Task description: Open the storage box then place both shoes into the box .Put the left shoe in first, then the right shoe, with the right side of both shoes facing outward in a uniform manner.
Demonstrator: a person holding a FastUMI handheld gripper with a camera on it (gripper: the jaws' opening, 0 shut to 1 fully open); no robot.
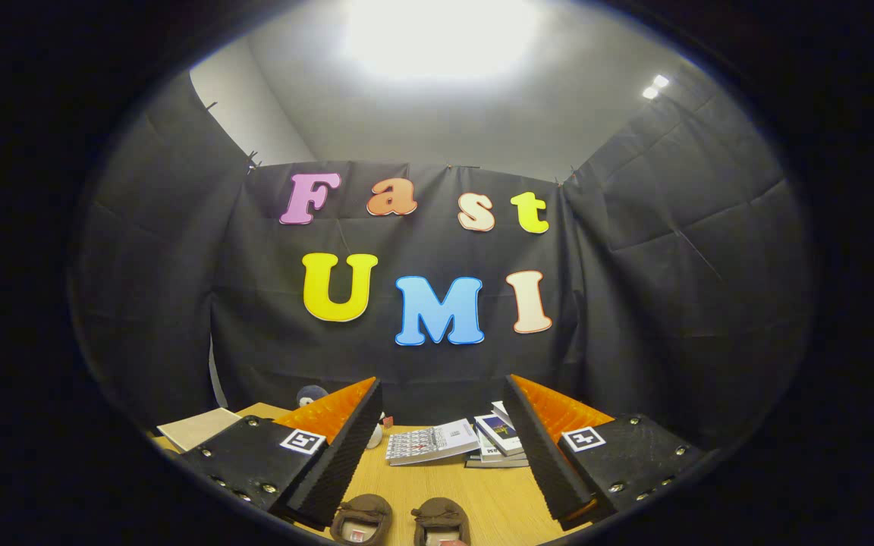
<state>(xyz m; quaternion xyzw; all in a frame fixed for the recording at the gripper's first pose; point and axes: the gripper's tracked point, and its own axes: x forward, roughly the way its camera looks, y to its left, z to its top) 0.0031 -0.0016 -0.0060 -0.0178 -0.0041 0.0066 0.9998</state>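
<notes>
Two brown shoes lie side by side on the wooden table (437, 485), the left-hand shoe (362, 519) and the right-hand shoe (441, 522), their openings facing me. My gripper (441, 394) is open, held above the table with nothing between its fingers. Both shoes lie low between the fingers, close to me. Their nearer ends are cut off from sight.
Beyond the fingers, an open book (431, 442) and a small stack of books (499, 438) lie on the table. A pale flat board (198, 428) sits behind the left finger. A small plush toy (312, 395) peeks out by the back wall.
</notes>
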